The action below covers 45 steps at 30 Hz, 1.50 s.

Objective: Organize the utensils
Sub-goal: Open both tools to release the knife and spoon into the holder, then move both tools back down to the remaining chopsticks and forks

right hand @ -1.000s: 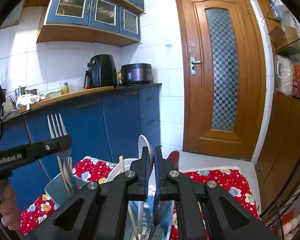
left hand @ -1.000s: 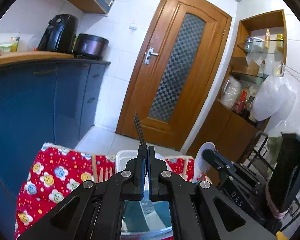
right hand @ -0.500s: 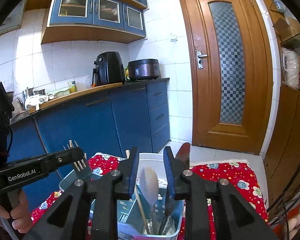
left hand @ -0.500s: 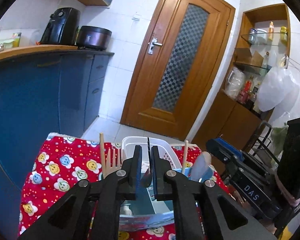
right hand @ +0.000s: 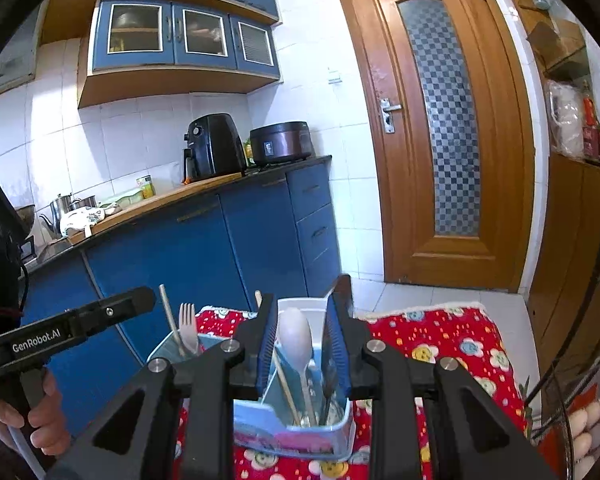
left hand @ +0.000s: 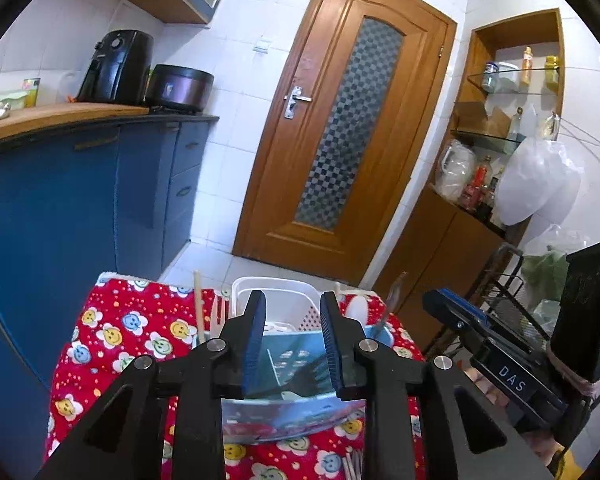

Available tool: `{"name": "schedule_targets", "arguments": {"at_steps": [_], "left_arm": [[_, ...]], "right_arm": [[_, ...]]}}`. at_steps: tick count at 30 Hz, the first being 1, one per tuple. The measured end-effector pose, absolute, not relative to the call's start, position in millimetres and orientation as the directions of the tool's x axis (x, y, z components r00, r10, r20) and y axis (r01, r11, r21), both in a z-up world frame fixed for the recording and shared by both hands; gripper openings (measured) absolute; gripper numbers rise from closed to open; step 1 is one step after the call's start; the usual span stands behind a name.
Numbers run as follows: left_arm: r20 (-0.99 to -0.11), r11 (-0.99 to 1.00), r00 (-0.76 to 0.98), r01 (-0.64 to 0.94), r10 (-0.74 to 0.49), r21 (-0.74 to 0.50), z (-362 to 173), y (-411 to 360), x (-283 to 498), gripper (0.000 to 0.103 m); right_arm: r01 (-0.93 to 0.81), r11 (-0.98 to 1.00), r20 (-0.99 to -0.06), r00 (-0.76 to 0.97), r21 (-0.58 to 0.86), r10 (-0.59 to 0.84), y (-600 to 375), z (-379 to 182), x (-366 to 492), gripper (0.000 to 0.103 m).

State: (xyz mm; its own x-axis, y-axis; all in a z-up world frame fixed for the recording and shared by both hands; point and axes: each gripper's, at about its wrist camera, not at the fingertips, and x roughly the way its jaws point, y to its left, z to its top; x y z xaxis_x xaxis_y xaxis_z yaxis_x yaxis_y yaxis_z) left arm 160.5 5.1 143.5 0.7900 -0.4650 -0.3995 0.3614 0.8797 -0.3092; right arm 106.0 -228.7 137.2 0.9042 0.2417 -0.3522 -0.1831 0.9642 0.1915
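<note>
**Blue caddy, utensils upright: both grippers empty**

Left wrist view. Left gripper [left hand: 293,338]: jaws apart, nothing between them, poised above the near rim of the caddy [left hand: 300,424], a pale blue divided holder standing on a red flowered cloth [left hand: 112,340]. Behind the caddy stands a white basket [left hand: 276,292]. Standing in the caddy's left end: a chopstick [left hand: 198,304] and a fork [left hand: 218,316], tines up. At its right end: a white spoon [left hand: 356,306] and a knife [left hand: 392,296], both upright. A few pale sticks [left hand: 354,468], probably loose chopsticks, lie on the cloth at the bottom edge, outside the caddy. The right gripper's body shows at the right, its jaws not readable from here.

Right wrist view. Right gripper [right hand: 302,338]: jaws apart, empty, hanging directly over the caddy's [right hand: 300,436] right compartment. Between the jaws, but untouched by them, stands the spoon [right hand: 296,336], bowl up, with a chopstick [right hand: 284,380] leaning beside it. The knife's handle is hard to make out behind the right jaw. The fork [right hand: 188,328] and another chopstick [right hand: 168,312] stand in the left end. The left gripper [right hand: 140,300] reaches in from the left, near them.

Progress, as judged. Most pieces appear sorted and standing. Remaining: the sticks loose on the cloth, and whatever lies out of view.
</note>
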Motion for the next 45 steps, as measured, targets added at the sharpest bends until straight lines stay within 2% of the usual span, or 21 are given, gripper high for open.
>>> {"name": "schedule_targets", "arguments": {"at_steps": [7, 17, 45], "left_arm": [[-0.409, 0.879, 0.784, 0.36, -0.467, -0.312, 144.3, 5.9, 144.8, 0.029], [-0.453, 0.883, 0.761, 0.354, -0.464, -0.31, 129.0, 5.4, 117.1, 0.029], [-0.648, 0.876, 0.59, 0.307, -0.482, -0.372, 32.3, -24.7, 77.0, 0.029]], "right_arm": [[-0.167, 0.965, -0.387, 0.892, 0.202, 0.235, -234.8, 132.1, 84.5, 0.028], [-0.139, 0.964, -0.486, 0.842, 0.228, 0.236, -235.6, 104.0, 57.3, 0.028], [-0.026, 0.948, -0.616, 0.754, 0.317, 0.227, -265.3, 38.9, 9.2, 0.03]]}}
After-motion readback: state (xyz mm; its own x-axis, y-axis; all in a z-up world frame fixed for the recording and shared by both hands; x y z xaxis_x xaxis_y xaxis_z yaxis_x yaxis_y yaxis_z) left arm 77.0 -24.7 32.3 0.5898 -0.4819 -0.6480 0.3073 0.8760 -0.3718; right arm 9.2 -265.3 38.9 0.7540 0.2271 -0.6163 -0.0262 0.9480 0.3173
